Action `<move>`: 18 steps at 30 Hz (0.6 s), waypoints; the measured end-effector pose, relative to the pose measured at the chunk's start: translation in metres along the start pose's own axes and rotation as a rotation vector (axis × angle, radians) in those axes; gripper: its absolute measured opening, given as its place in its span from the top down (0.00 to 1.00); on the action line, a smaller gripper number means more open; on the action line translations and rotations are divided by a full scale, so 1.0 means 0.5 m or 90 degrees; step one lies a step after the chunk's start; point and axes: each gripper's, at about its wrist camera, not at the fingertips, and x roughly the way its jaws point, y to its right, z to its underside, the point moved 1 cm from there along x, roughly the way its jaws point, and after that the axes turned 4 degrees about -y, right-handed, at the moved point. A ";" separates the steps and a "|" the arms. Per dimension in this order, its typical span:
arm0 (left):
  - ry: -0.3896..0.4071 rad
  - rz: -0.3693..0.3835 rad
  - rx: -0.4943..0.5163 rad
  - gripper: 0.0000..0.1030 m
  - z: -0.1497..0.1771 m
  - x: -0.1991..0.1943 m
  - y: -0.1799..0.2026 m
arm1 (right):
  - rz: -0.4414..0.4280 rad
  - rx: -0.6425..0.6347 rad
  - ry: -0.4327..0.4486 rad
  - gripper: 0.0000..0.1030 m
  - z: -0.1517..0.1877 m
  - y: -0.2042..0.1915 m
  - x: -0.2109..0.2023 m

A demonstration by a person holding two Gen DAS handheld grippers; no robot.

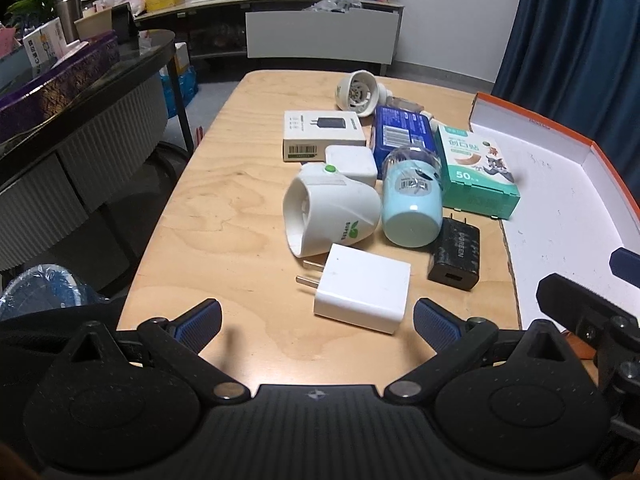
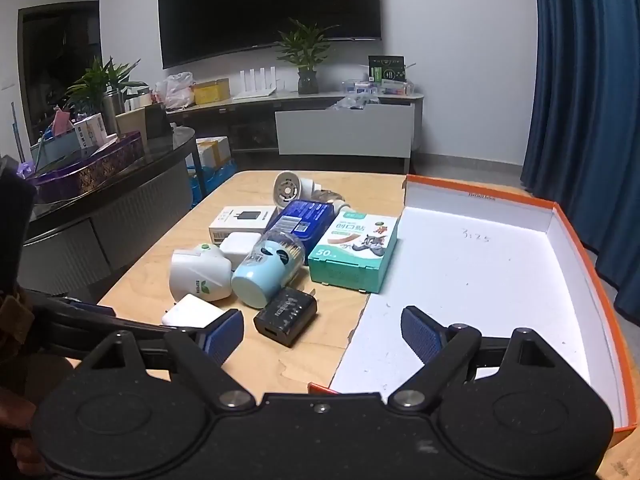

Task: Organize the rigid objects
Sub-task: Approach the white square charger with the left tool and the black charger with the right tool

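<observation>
Boxy white charger [image 1: 362,287], ribbed blue tongs pads [image 1: 435,324] spread.

The left gripper [image 1: 318,322] is built of matte black, finely speckled plastic: two rounded lobes with shallow circular recesses, each topped by a triangular cut-out, joined by a ribbed central plate bearing a small diamond-shaped emblem. Silver round-headed screws pin its angled black linkage arms, which end in dark blue ribbed pads [image 1: 201,322]. The right gripper [image 2: 322,334] has the same black lobes, triangular openings, silver screws and blue textured pads [image 2: 422,334], with one small screw at the centre of its plate.
</observation>
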 end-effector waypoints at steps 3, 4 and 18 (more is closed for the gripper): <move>-0.004 0.002 0.001 0.00 -0.004 0.008 -0.001 | -0.001 0.001 -0.006 0.02 -0.003 0.018 0.016; -0.004 0.004 0.001 0.00 -0.005 0.009 -0.001 | -0.002 0.001 -0.008 0.02 -0.004 0.031 0.025; -0.019 0.008 0.011 0.00 -0.014 0.032 0.004 | -0.006 0.005 -0.022 0.02 -0.009 0.011 0.037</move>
